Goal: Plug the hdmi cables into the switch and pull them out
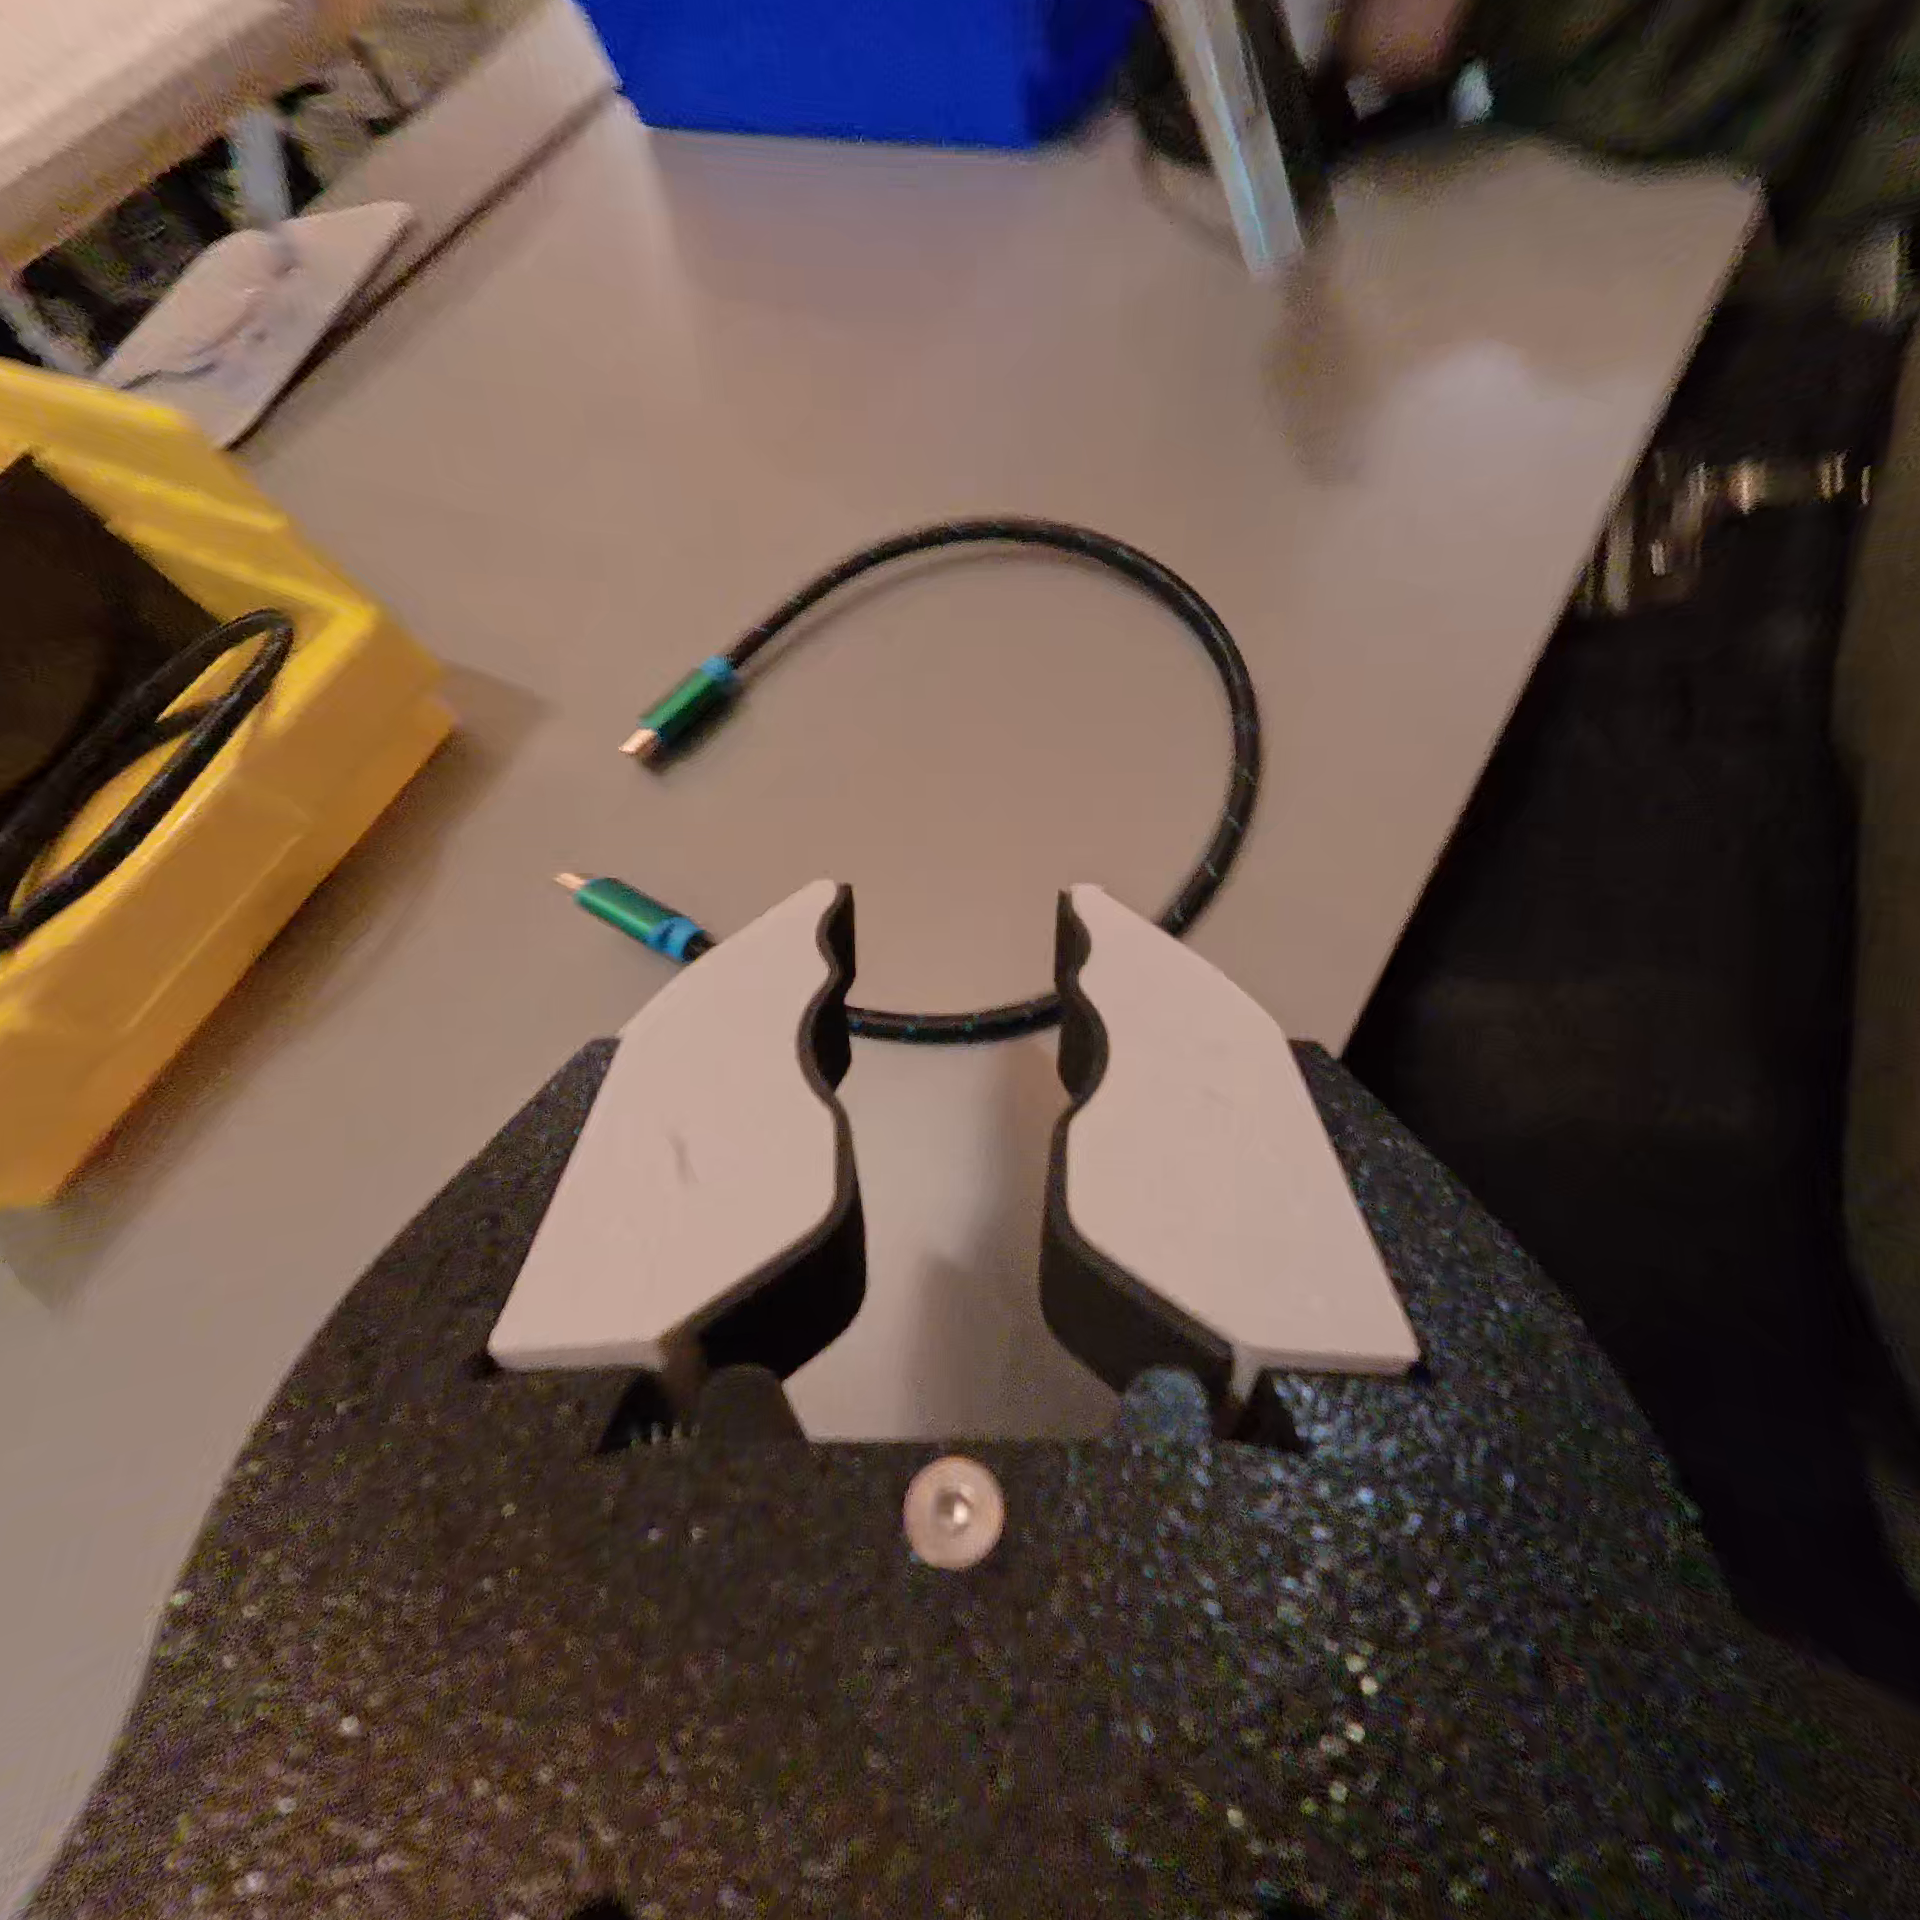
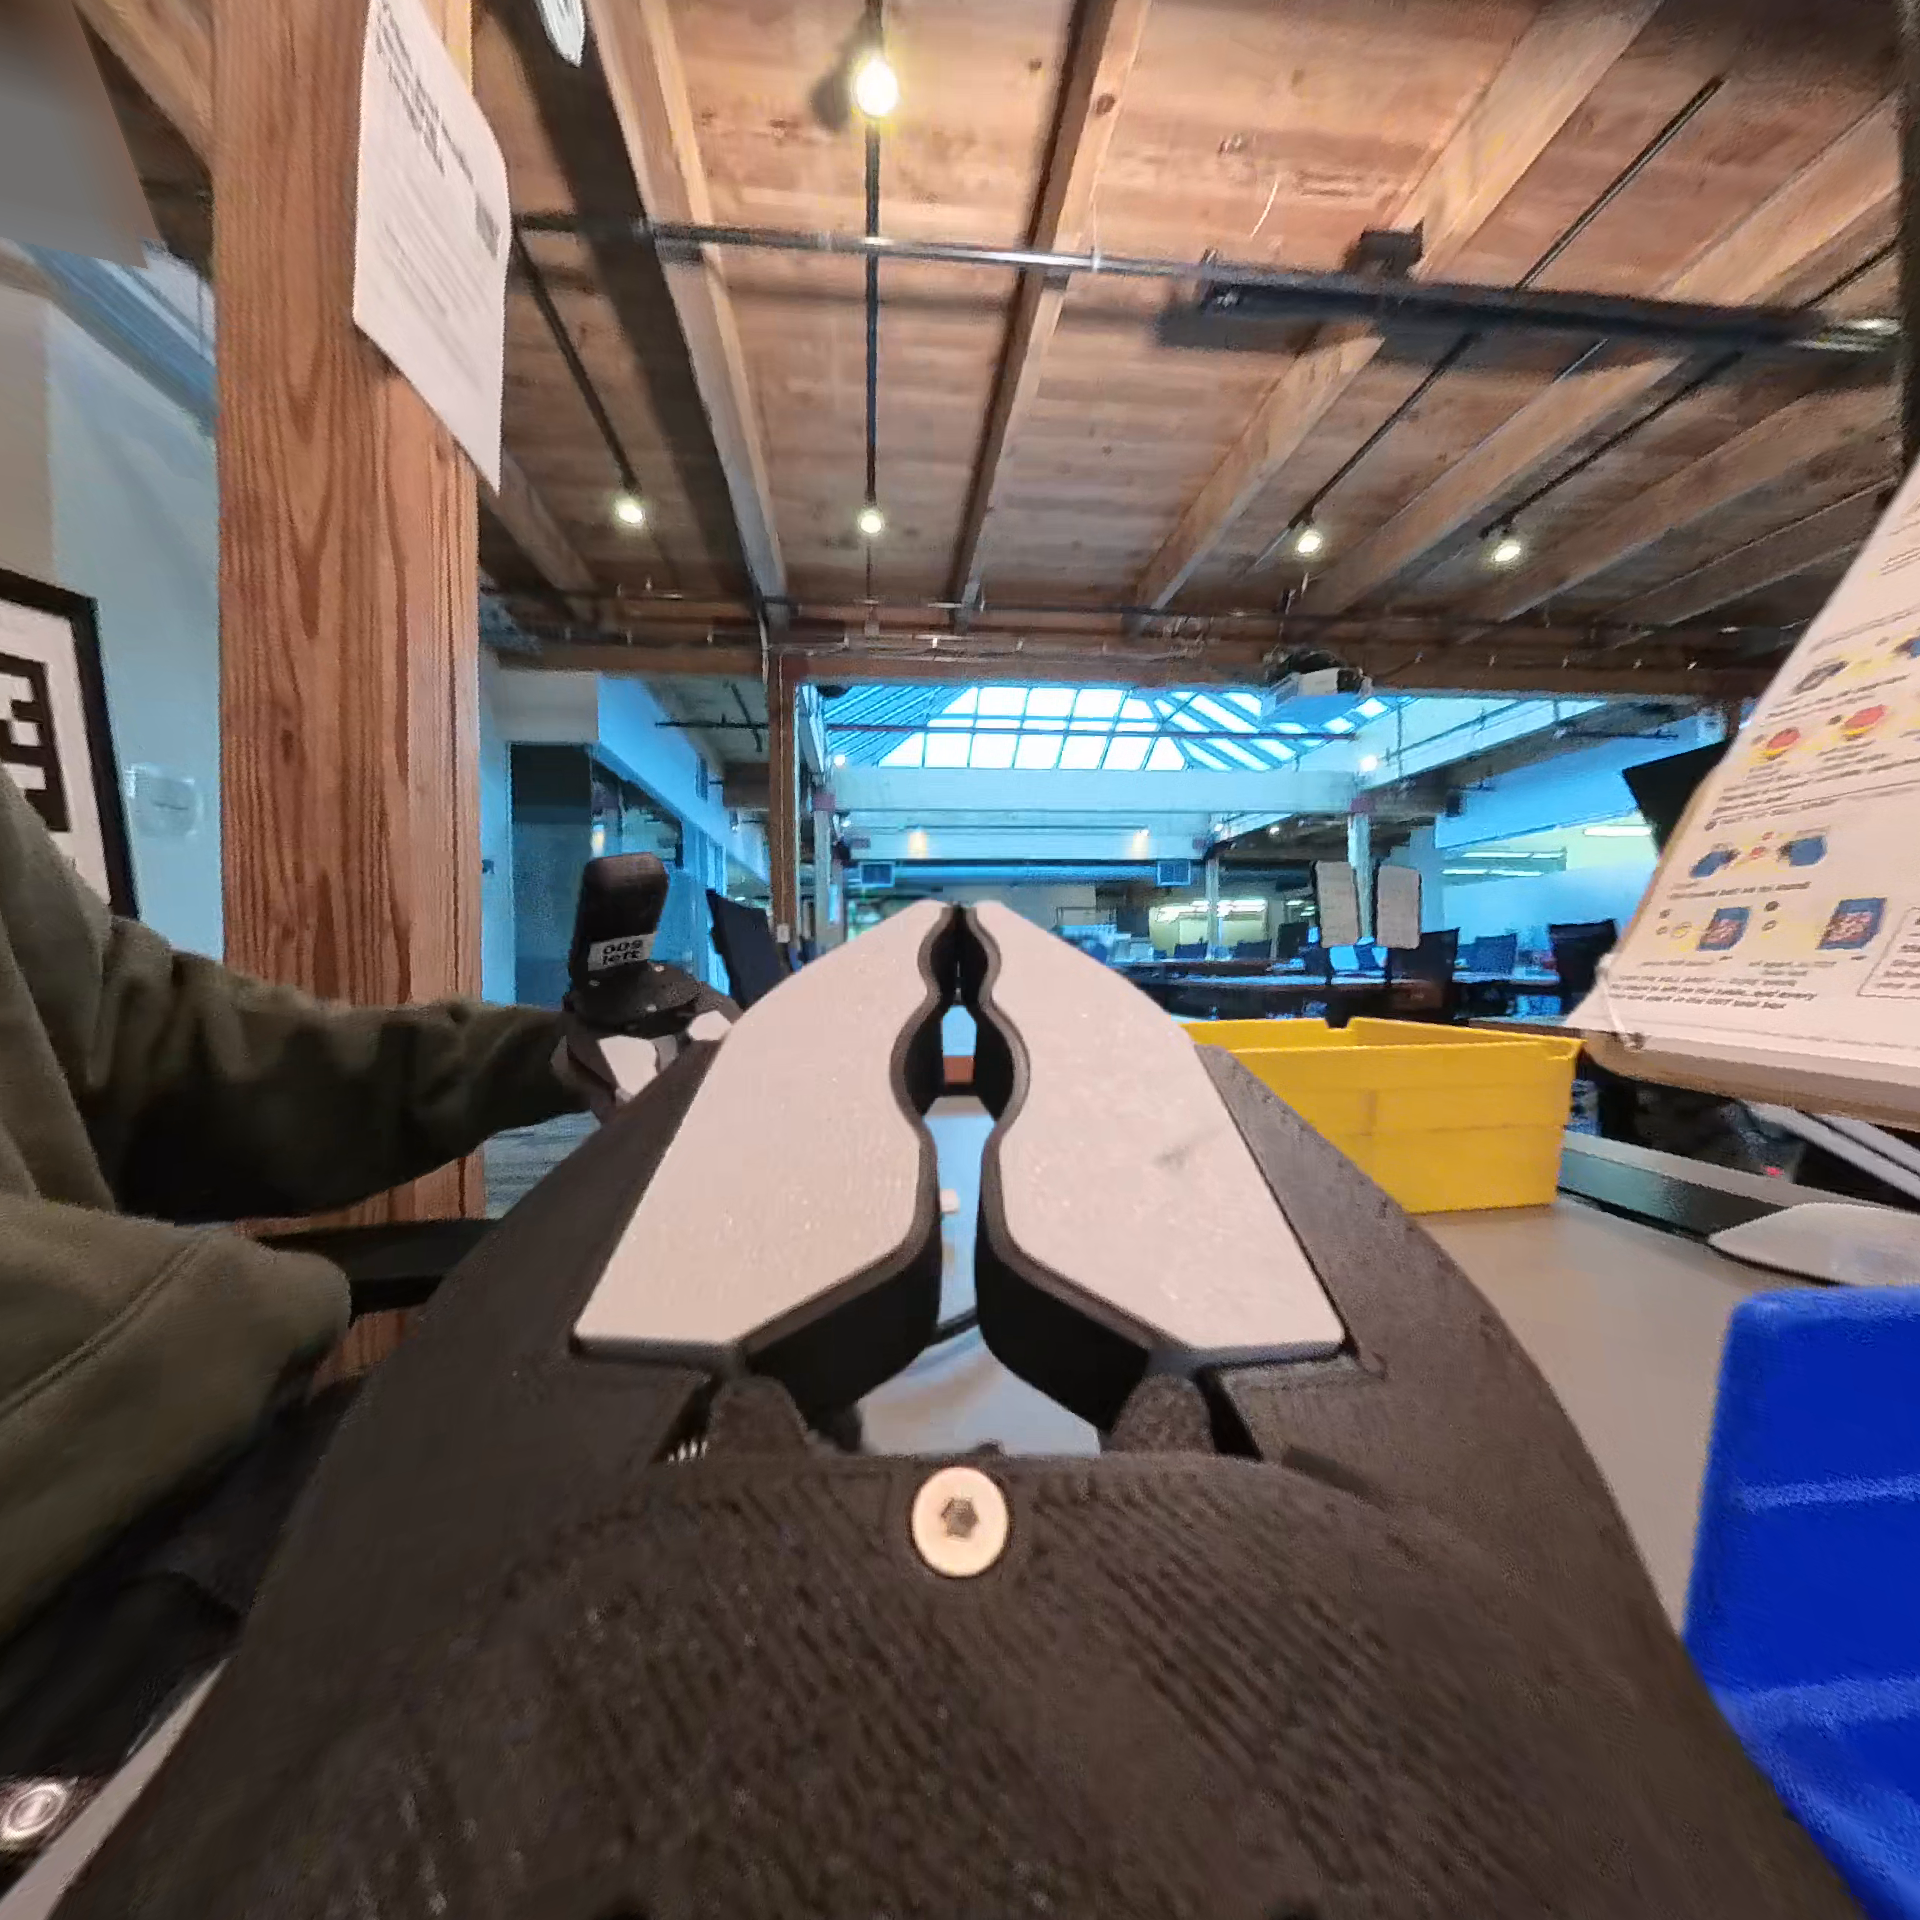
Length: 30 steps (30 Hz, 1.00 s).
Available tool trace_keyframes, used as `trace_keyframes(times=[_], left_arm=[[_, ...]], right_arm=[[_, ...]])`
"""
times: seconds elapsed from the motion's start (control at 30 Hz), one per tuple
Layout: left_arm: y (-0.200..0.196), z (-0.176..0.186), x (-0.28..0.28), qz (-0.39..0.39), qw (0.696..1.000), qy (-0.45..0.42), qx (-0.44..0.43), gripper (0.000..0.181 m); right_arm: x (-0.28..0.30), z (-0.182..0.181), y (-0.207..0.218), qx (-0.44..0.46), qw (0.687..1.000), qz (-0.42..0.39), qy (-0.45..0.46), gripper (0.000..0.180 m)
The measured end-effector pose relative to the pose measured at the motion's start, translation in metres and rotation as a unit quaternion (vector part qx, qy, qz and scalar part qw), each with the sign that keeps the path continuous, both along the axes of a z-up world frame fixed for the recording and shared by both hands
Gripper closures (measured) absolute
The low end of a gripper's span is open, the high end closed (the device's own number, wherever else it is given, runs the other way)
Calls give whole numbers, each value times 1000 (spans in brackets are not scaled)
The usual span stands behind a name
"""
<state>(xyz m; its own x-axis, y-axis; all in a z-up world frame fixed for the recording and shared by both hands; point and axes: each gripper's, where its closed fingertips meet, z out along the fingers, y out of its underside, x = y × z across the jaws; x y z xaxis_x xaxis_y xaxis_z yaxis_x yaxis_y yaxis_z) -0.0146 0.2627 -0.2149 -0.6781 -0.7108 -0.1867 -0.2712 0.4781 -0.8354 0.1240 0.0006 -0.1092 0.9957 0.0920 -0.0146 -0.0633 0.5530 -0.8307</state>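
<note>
While the grey table point(image 1: 935, 416) fills the left wrist view under a timber ceiling point(image 2: 1143, 260), the left gripper point(image 1: 954, 904) gapes wide and empty at centre frame over a curled black HDMI cable point(image 1: 1242, 727) with green plugs. The right gripper point(image 2: 961, 914) is pinched together, empty. At left frame, a yellow bin point(image 1: 312, 748) holds another black cable point(image 1: 156, 727); a blue bin point(image 1: 883, 73) sits at top.

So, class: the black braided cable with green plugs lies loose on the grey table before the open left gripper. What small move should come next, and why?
Probably lower the open left gripper onto the nearer green metal plug and close: the black braided cable lies free, unheld, and the right gripper is shut, pointing away.
</note>
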Motion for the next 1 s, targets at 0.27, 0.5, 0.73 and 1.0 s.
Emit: trace_keyframes(times=[0.27, 0.5, 0.73, 1.0], left_arm=[[-22, 25, 43, 148, 981, 25, -120, 142], [-158, -5, 65, -17, 998, -10, 65, 82], [-194, -52, 67, -72, 990, 62, 104, 64], [-196, -66, 73, -31, 986, 161, 35, 68]], right_arm=[[-12, -6, 13, -31, 999, 13, -27, 180], [-17, -12, 27, -76, 996, -10, -53, 180], [-27, -28, 27, -218, 971, 0, -99, 152], [-38, -71, 33, -361, 926, 32, -108, 109]])
